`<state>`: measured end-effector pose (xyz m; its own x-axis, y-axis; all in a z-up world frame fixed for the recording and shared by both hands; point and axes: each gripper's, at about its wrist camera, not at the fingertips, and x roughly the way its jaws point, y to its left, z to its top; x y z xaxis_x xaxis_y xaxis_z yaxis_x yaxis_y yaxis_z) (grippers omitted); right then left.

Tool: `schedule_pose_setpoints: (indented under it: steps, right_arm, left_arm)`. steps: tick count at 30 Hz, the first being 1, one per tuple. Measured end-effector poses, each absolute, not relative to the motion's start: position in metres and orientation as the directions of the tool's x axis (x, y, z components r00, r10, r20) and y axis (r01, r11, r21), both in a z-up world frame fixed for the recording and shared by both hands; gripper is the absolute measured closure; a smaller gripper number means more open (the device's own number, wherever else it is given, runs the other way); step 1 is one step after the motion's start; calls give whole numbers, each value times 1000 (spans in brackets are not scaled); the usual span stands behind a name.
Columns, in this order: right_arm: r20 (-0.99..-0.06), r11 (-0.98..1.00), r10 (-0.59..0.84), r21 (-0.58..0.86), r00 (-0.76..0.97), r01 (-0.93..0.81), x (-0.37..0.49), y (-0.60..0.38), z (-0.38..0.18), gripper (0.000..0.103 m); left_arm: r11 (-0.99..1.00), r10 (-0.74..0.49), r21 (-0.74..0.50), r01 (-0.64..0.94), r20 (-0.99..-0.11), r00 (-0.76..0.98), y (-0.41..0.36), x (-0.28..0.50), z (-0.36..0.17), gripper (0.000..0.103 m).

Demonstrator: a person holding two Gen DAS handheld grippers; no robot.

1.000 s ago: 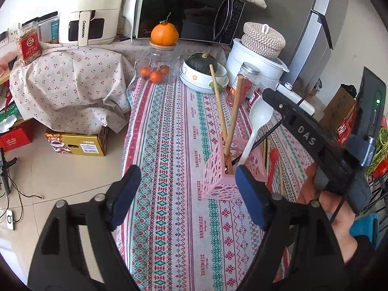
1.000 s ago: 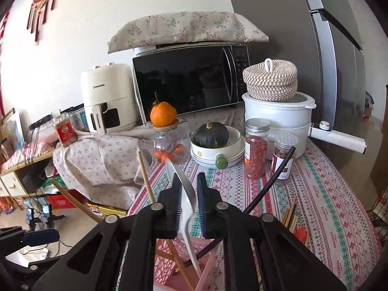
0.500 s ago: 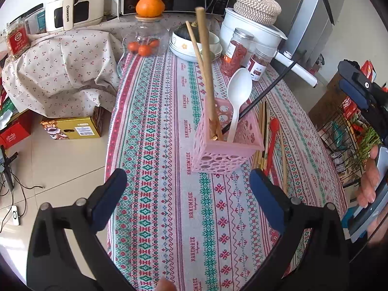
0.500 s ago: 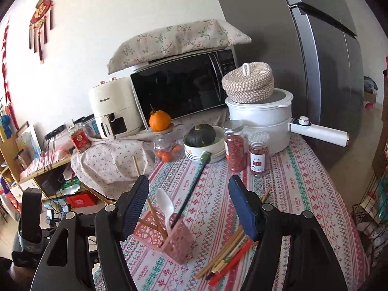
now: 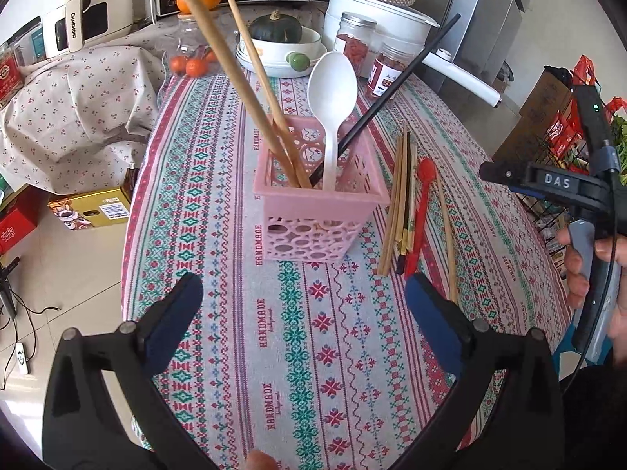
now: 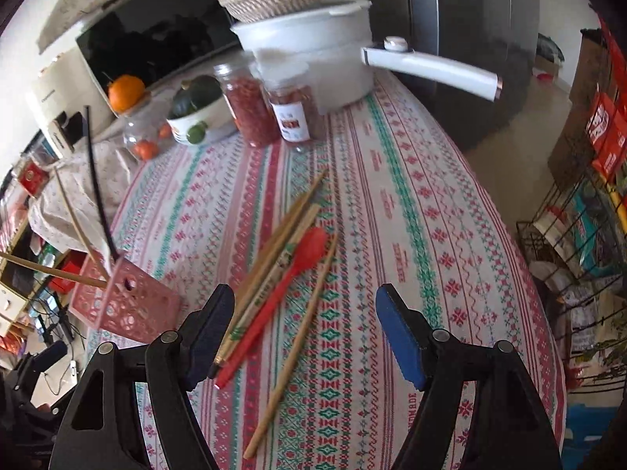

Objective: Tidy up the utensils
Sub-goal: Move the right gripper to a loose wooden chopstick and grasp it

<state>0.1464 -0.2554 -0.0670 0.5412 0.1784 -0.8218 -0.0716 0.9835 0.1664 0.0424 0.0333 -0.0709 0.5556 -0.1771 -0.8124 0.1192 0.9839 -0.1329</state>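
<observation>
Right wrist view looks down on the loose utensils left to sort: a red spoon lying among a bundle of bamboo chopsticks, with one single chopstick apart on its right side. All lie flat on the tablecloth, just ahead of the right gripper, whose blue-padded fingers stand wide apart and hold nothing.

The spoon looks like thin moulded plastic: light, stiff, smooth and likely a little slippery. Its narrow handle is probably the best place to pinch, near the middle so it does not swing. The chopsticks are slim, rigid, matt sticks, light but prone to roll and to fan out if several are taken at once; a grip across the middle of one or two seems safest. Because everything lies flat on soft woven cloth, the pads would have to come low to get under the edges.

Left wrist view shows the pink basket, a perforated plastic holder standing upright on the cloth just left of the bundle. It already carries a white spoon, two thick wooden chopsticks and a black chopstick, all leaning outward. It looks light, so it may tip or slide when something is dropped in. The left gripper hovers near it, fingers wide and empty.

Behind stand red-filled jars, a white pot and a squash in a bowl.
</observation>
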Motion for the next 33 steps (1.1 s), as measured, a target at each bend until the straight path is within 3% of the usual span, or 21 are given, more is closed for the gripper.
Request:
schedule_pose_setpoints:
  steps: [5, 17, 22, 24, 26, 28, 33]
  right_arm:
    - [-903, 991, 128, 128, 411, -28, 168, -255, -102, 26]
    - [-945, 999, 43, 48, 325, 8, 197, -245, -142, 27]
    - [-942, 1000, -4, -5, 337, -4, 197, -239, -141, 54]
    - [-945, 1000, 3, 0, 327, -8, 195, -244, -140, 75]
    - [-949, 1000, 19, 15, 314, -14, 192, -253, -139, 87]
    - [-954, 998, 59, 57, 295, -14, 189, -265, -139, 95]
    - [-958, 995, 93, 97, 270, 3, 175, -296, -137, 97]
  left_arm:
    - [984, -159, -89, 153, -821, 548, 26, 41, -75, 0]
    - [967, -140, 11, 256, -814, 563, 4, 31, -75, 0]
    - [952, -172, 6, 307, -818, 549, -15, 29, -73, 0]
    - [942, -186, 8, 334, -819, 543, -27, 28, -72, 0]
    - [930, -187, 29, 365, -819, 542, -42, 26, -72, 0]
    - [916, -182, 57, 397, -823, 539, -58, 25, -72, 0]
    - [884, -167, 106, 456, -839, 518, -98, 33, -74, 0]
